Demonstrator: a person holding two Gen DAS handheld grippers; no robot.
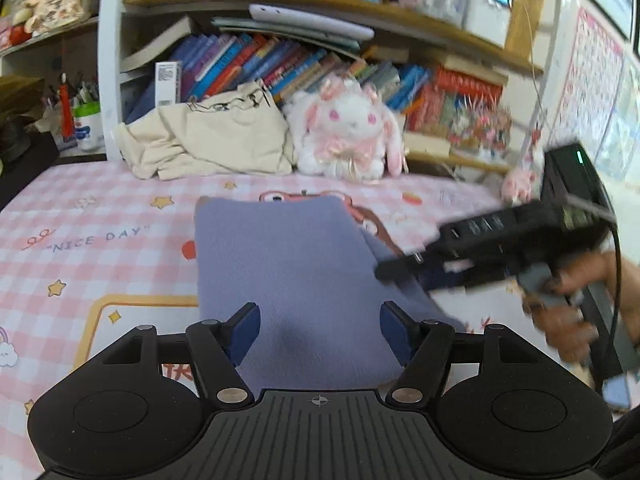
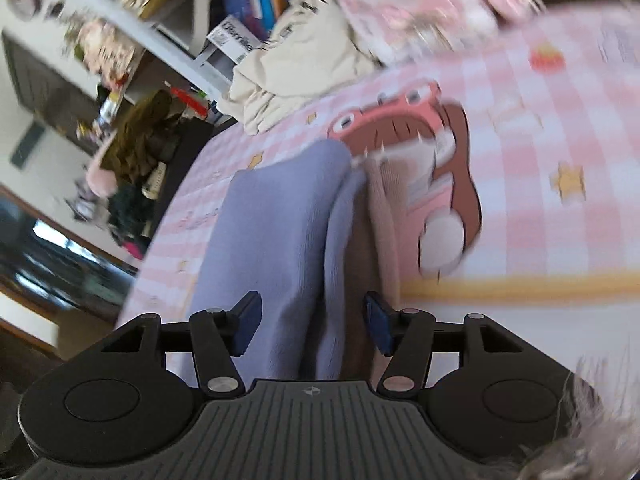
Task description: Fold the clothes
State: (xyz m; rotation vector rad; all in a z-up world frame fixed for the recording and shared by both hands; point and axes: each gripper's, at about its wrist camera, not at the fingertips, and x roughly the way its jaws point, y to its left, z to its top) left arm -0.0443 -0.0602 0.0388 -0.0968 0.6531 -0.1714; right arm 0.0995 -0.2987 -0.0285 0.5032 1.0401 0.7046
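A lavender knit garment (image 1: 292, 272) lies folded into a long strip on the pink checked bed sheet (image 1: 100, 232). My left gripper (image 1: 318, 330) is open, its blue pads above the garment's near end, holding nothing. My right gripper (image 1: 384, 270) reaches in from the right, blurred, at the garment's right edge. In the right wrist view the right gripper (image 2: 312, 326) is open, tilted, over the garment (image 2: 280, 232) and its doubled right edge; nothing is between the pads.
A cream garment (image 1: 208, 136) is heaped at the back of the bed beside a white and pink plush rabbit (image 1: 344, 128). Bookshelves (image 1: 280, 64) stand behind. The sheet's left edge drops to a dark desk (image 2: 160, 148).
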